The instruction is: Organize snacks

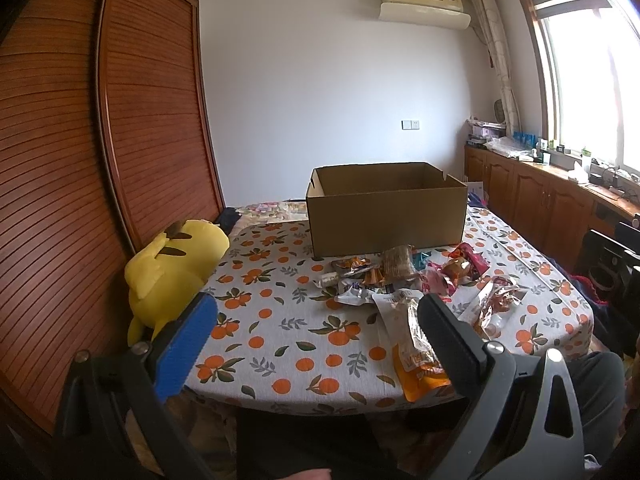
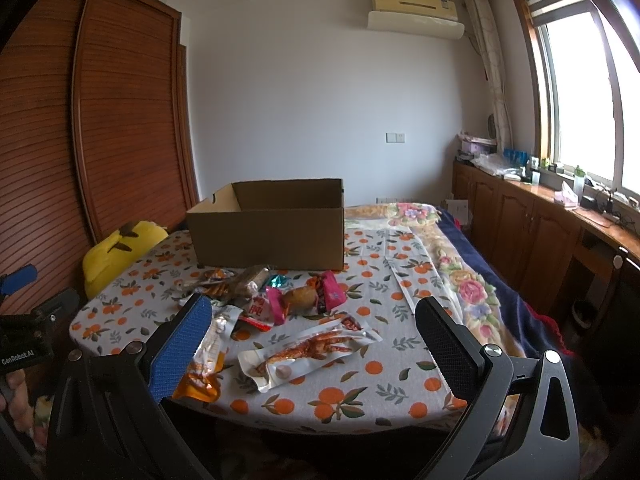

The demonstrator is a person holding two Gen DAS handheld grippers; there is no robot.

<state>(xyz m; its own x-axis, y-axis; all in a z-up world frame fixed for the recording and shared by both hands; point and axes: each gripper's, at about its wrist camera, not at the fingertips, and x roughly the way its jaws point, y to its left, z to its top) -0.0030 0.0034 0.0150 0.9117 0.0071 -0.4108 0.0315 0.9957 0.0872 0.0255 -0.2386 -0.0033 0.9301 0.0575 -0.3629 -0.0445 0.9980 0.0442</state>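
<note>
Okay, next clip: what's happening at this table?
A person holds a pair of tongs in each hand above a table with an orange-print cloth. Both the left tongs and the right tongs are open and hold nothing. Loose snack packets lie scattered in front of an open cardboard box, including a chicken-foot pack nearest the right tongs. A yellow plush toy sits at the table's left edge.

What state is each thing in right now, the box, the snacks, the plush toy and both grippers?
Cardboard box: open at the top, upright on the table; inside not visible.
Snack packets: sealed, lying loose in a pile in front of the box.
Chicken foot packet: lying flat, apart from the pile, nearest the right gripper.
Plush toy: lying at the table's left edge.
Left gripper: open, empty.
Right gripper: open, empty.
</note>
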